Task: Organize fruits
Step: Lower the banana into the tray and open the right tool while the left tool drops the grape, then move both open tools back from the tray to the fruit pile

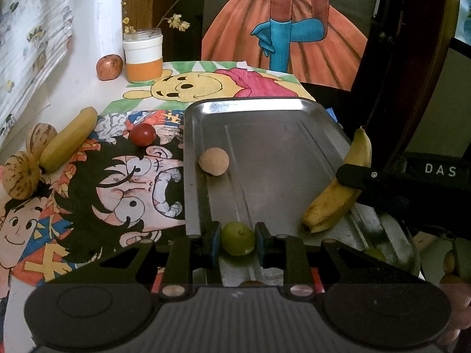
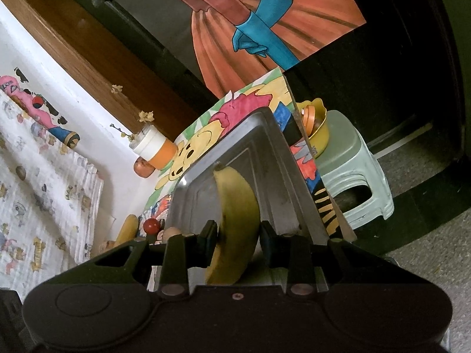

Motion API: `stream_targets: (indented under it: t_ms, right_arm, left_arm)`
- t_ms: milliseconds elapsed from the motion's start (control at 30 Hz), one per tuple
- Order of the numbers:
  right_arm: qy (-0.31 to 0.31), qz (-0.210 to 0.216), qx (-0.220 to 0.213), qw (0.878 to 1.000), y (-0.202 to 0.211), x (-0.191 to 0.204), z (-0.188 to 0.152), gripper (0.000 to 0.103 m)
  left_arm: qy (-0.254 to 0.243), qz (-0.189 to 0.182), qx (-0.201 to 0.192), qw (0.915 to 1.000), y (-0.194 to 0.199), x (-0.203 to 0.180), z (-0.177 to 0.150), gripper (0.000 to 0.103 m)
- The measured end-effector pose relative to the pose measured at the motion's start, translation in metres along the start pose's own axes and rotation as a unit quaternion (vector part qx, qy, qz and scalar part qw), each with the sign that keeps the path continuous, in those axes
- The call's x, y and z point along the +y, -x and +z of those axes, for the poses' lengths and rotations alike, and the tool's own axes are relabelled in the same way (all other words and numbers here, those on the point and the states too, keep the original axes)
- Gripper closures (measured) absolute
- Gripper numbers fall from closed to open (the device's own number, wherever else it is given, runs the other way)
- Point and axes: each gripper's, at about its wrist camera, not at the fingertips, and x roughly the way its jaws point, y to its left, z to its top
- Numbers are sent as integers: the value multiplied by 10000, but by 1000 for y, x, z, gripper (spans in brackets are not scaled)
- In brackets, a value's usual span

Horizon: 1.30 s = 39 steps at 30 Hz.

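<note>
The left gripper (image 1: 238,239) is clamped on a small green fruit (image 1: 238,239), probably a lime, at the near end of the metal tray (image 1: 265,108). The right gripper (image 2: 238,239) squeezes a banana (image 2: 235,203) over the tray's right rim. A round tan fruit (image 1: 213,161) lies in the tray; a second banana (image 1: 69,140) and a cherry tomato (image 1: 142,134) rest on the tabletop (image 1: 79,88) to its left.
</note>
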Motion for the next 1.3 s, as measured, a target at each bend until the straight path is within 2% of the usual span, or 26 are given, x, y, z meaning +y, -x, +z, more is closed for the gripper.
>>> stream_targets:
  t_ms: [400,500,533,567,700,867,1300]
  right_arm:
    - [49,-74,25,10000,-2,3,1,68]
    - [117,-103,58,9999,-2,4,1,61]
    - [111,-89,67,9999,-1,4,1,54]
    - [87,-58,80,9999,0,3,1,52]
    - [127,-49,110,9998,4,4,-3,51]
    - [345,-14,28,9994,18,12,-8,40]
    - [1482,-150,-346,9882,69,53,-25,13]
  left_arm:
    - [149,-29,-20,9999,6,3,1,74]
    - [285,-63,-81,9995,12,7,1,69]
    - [342,-76,-93,9993,14,9,1,67]
    - [402,-72,-107,9991,16,10,1,63]
    - [594,-42,-221,9980,27,15,1,47]
    - [787,29,-450,9959,45,22,-1,28]
    - [1022,287,-1053,9888,100,38,-12,3]
